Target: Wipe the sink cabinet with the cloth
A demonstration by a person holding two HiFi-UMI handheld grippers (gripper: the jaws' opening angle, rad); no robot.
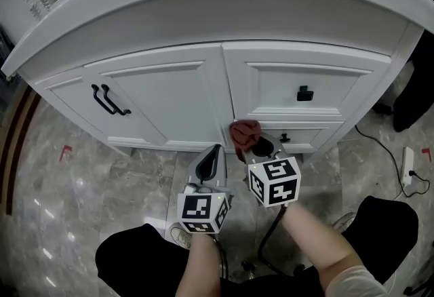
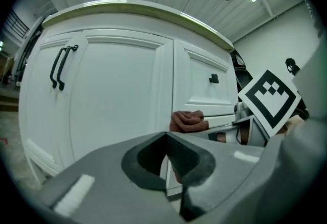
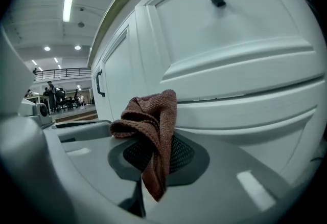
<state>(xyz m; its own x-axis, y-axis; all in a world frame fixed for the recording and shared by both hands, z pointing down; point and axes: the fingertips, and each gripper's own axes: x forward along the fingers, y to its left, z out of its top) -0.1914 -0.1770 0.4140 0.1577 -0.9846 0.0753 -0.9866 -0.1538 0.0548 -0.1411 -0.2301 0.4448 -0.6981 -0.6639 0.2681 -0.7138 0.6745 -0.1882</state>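
The right gripper [image 1: 258, 148] clamps the rust-red knitted cloth [image 1: 245, 131], which is bunched against the lower drawer front of the white panelled sink cabinet [image 1: 163, 95]. The left gripper [image 1: 211, 160] is closed and empty, near the cabinet base. The cloth appears soft, light and limp; grip a bunched fold.

White cabinet [image 1: 163, 95], black handles [image 1: 108, 100]. Rust-brown ribbed cloth [image 1: 245, 131]. Grey left gripper [image 1: 215, 152] and right gripper [image 1: 258, 148], black-and-white square patterns on both. Grey marbled floor [image 1: 81, 187] round 8 o'clock.
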